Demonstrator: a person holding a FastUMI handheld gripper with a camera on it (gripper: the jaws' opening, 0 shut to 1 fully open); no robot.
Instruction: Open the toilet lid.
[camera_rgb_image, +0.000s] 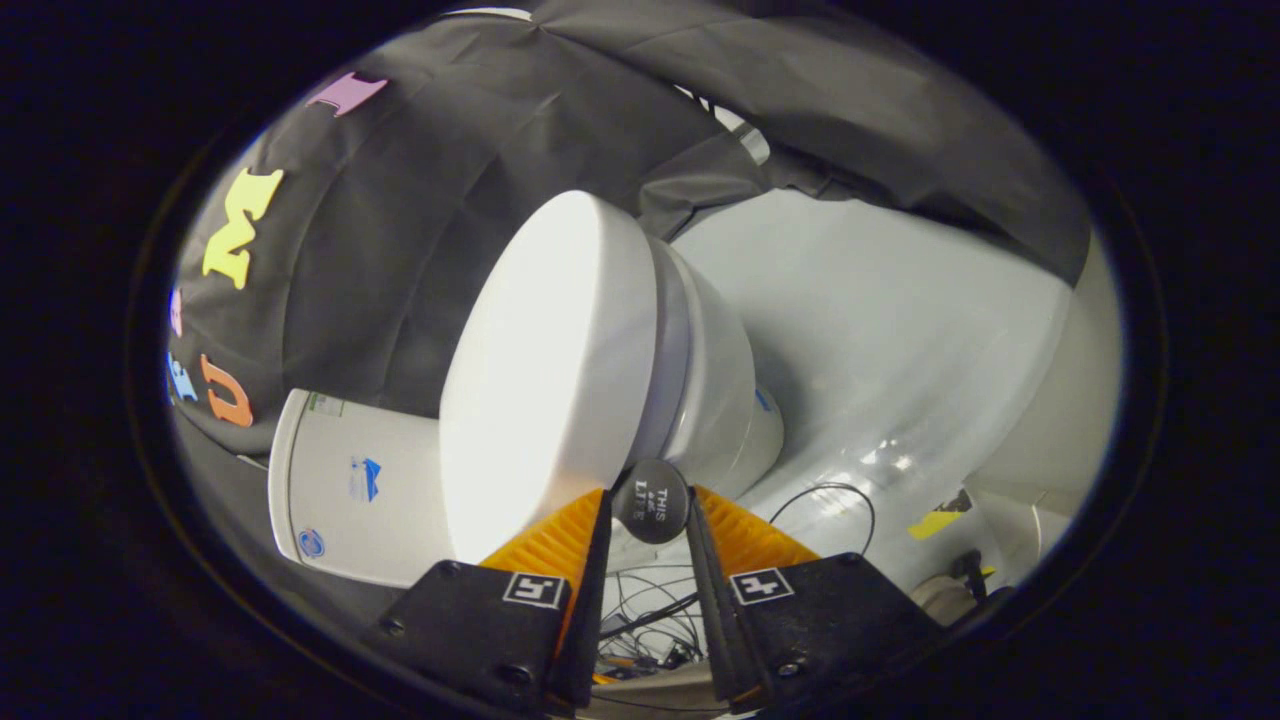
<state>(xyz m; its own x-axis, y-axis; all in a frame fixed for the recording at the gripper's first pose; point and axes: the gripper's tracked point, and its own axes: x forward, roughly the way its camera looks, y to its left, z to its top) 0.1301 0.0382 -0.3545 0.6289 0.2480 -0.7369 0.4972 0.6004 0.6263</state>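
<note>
Gripper view: gripper (648, 510) clamps the lid's round knob (651, 500), toilet lid (545, 370) at eleven o'clock, so lifting comes next.

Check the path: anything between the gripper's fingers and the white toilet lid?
Nothing visible blocks it. The gripper is already at the white toilet lid, its fingers closed on a small round black knob at the lid's near edge. The white tank sits behind the lid.
</note>
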